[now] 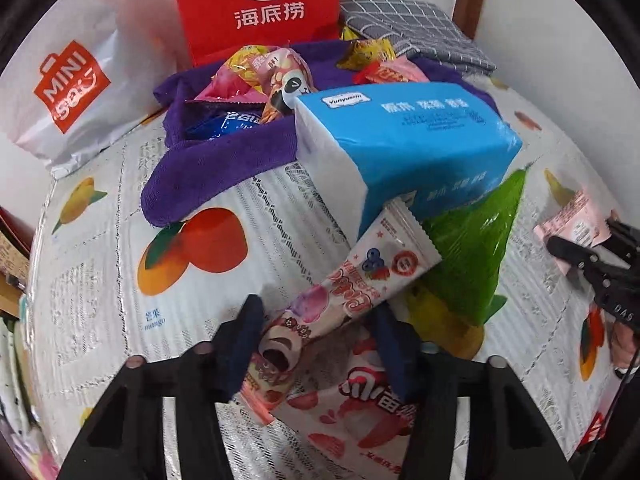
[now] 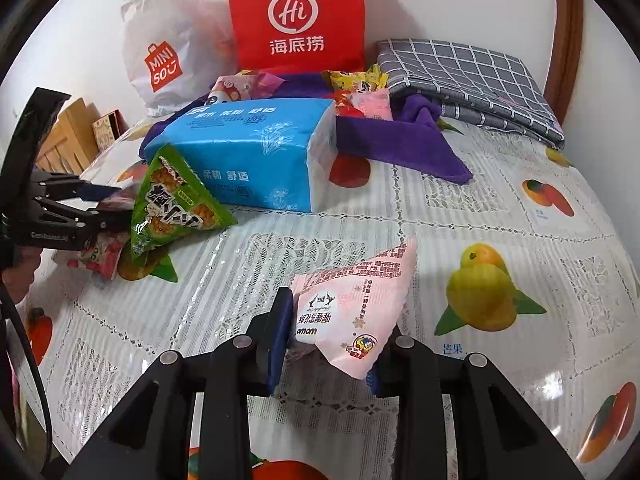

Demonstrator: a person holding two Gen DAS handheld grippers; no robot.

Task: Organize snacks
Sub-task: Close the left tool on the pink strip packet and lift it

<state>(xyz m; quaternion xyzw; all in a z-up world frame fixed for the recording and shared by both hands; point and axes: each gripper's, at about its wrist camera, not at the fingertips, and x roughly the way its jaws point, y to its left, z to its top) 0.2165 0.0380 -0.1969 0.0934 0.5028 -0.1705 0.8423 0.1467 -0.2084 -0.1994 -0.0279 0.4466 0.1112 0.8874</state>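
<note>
In the left wrist view my left gripper has its blue pads on both sides of a long white and pink snack bar, which lies slanted over a strawberry-print packet. A green triangular snack bag leans beside it against a blue tissue pack. In the right wrist view my right gripper is shut on a pale pink snack packet, held just above the tablecloth. The left gripper shows at the left edge beside the green bag. A purple cloth holds several snacks.
A red paper bag and a white shopping bag stand against the back wall. A folded grey checked cloth lies at the back right. The fruit-print tablecloth covers the table. Wooden boxes sit beyond the left edge.
</note>
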